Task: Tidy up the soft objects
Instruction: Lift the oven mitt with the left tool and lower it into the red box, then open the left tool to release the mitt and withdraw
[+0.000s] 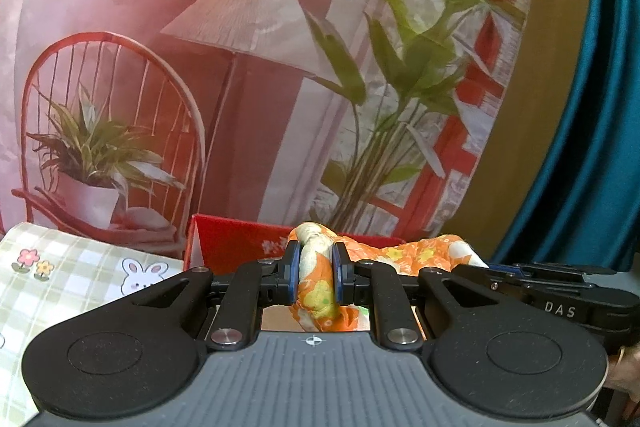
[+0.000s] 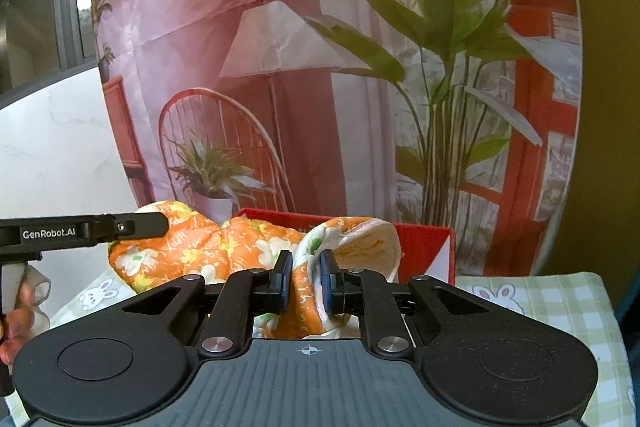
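An orange floral cloth [image 1: 404,253] with white and yellow flowers hangs stretched between both grippers, lifted above the table. My left gripper [image 1: 316,277] is shut on one bunched end of it. My right gripper [image 2: 306,281] is shut on the other bunched end; the cloth [image 2: 200,247] spreads to the left in the right wrist view. The right gripper's body [image 1: 560,301] shows at the right of the left wrist view. The left gripper's body [image 2: 80,229] shows at the left of the right wrist view.
A red box [image 1: 236,241] stands just behind the cloth; it also shows in the right wrist view [image 2: 424,247]. A green checked tablecloth with bunnies [image 1: 68,279] covers the table. A printed backdrop of a chair, lamp and plants [image 1: 240,67] hangs behind.
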Action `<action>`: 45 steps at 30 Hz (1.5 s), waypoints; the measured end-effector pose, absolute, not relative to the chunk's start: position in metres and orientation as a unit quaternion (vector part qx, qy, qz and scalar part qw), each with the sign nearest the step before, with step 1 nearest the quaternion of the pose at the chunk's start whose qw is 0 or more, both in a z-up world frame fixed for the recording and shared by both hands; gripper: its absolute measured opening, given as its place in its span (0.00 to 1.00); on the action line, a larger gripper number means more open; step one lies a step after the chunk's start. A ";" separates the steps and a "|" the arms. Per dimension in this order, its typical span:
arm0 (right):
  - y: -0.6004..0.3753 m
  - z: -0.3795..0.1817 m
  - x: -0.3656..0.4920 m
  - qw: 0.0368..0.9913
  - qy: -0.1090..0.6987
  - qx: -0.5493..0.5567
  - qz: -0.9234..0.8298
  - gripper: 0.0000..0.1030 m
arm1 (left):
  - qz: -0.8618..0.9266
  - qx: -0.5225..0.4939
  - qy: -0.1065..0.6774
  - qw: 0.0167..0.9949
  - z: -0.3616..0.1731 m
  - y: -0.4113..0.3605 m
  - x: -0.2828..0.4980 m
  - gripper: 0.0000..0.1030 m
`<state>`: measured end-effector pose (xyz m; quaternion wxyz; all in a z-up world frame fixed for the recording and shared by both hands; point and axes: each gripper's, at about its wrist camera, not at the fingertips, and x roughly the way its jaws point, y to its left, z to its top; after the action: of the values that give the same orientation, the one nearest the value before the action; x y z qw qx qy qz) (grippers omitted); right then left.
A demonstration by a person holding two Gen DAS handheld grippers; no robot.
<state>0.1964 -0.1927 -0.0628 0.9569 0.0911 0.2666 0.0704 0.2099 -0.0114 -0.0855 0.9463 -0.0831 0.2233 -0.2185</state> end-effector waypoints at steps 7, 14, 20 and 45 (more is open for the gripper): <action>-0.192 -0.075 0.246 0.952 0.291 0.072 0.061 0.13 | -0.209 -0.061 0.256 0.942 -0.097 -0.019 0.251 0.17; -0.186 -0.114 0.284 0.931 0.356 0.061 0.052 0.13 | -0.192 -0.023 0.319 0.928 -0.134 -0.030 0.283 0.17; -0.182 -0.147 0.297 0.913 0.398 0.077 0.041 0.14 | -0.176 0.001 0.355 0.918 -0.156 -0.032 0.295 0.19; -0.165 -0.114 0.187 0.932 0.349 0.095 0.011 0.93 | -0.198 0.019 0.375 0.905 -0.129 -0.003 0.177 0.71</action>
<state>0.1871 -0.1645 -0.1141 0.9321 0.0947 0.3493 0.0110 0.1765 -0.0031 -0.1287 0.9053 0.0193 0.3754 -0.1976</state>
